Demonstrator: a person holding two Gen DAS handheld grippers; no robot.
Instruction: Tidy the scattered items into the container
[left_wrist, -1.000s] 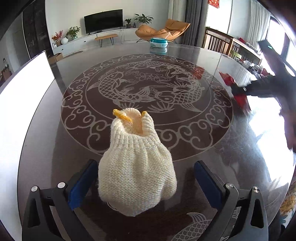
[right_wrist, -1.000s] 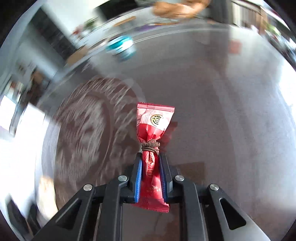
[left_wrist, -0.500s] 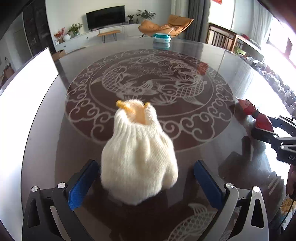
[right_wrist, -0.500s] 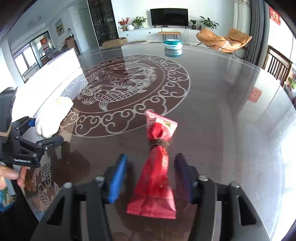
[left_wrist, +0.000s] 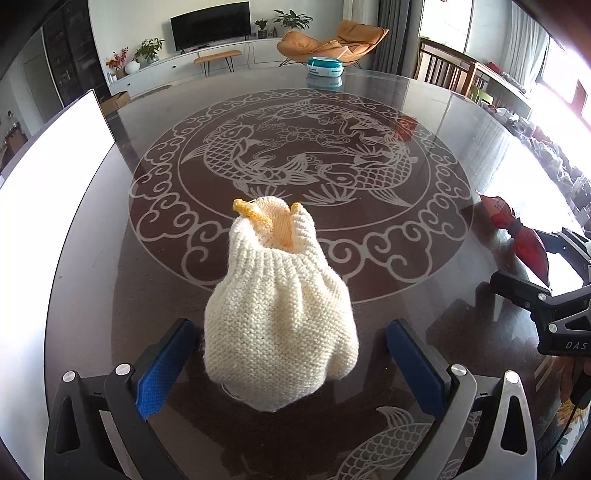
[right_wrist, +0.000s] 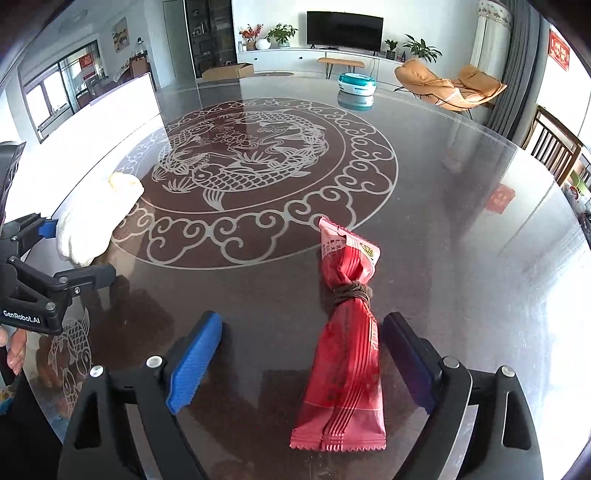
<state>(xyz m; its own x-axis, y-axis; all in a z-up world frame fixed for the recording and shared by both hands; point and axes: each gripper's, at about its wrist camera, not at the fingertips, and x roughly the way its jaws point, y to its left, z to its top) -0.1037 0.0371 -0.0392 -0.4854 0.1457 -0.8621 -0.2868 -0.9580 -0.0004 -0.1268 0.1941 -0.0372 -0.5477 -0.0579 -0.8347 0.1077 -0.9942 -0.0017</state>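
- Left wrist view: the left gripper (left_wrist: 291, 362) stood with its jaws wide apart around the knitted pouch (left_wrist: 279, 314), touching neither side. The pouch lay on the table (left_wrist: 110, 258), its long axis running straight ahead along the fingers, yellow-lined mouth at the far end.
- Right wrist view: the right gripper (right_wrist: 303, 354) was opening, pads clear of the red snack packet (right_wrist: 347, 339). The packet lay between the jaws, nearer the right-hand one, lengthwise and leaning slightly left at its far end.

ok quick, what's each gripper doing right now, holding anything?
Left gripper: open, the knitted pouch between its pads, not gripped.
Right gripper: jaws opening, the red packet lying loose between them on the table.
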